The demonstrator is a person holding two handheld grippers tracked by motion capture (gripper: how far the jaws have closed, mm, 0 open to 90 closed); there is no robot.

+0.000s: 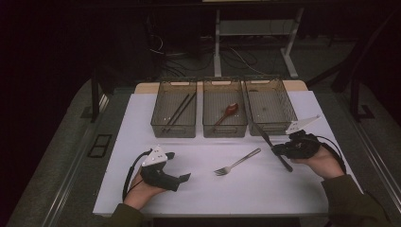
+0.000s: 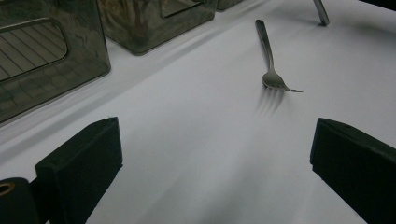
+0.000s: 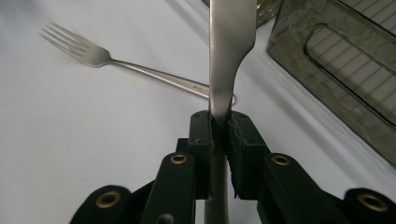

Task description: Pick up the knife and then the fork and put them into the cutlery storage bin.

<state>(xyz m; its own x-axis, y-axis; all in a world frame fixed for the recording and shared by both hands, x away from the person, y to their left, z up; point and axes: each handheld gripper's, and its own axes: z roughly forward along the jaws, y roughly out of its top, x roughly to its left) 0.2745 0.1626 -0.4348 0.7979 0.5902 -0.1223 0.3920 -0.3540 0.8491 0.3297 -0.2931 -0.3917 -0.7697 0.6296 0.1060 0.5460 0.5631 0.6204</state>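
The work looks like sorting cutlery into the three smoky translucent plastic bins (image 1: 224,113) (chopsticks and a red spoon already lie inside). The right gripper (image 3: 219,122) clamps a long steel table knife (image 3: 229,51), lifted near the rightmost bin; next, carrying it over the rim. The left gripper (image 2: 215,163) gapes wide, empty, facing the silver metal fork (image 2: 271,70) on the white table (image 1: 203,189).

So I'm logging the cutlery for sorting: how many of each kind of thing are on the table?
Bins: 3
Chopsticks: 2
Spoon: 1
Fork: 1
Knife, held in the right gripper: 1
Total: 8
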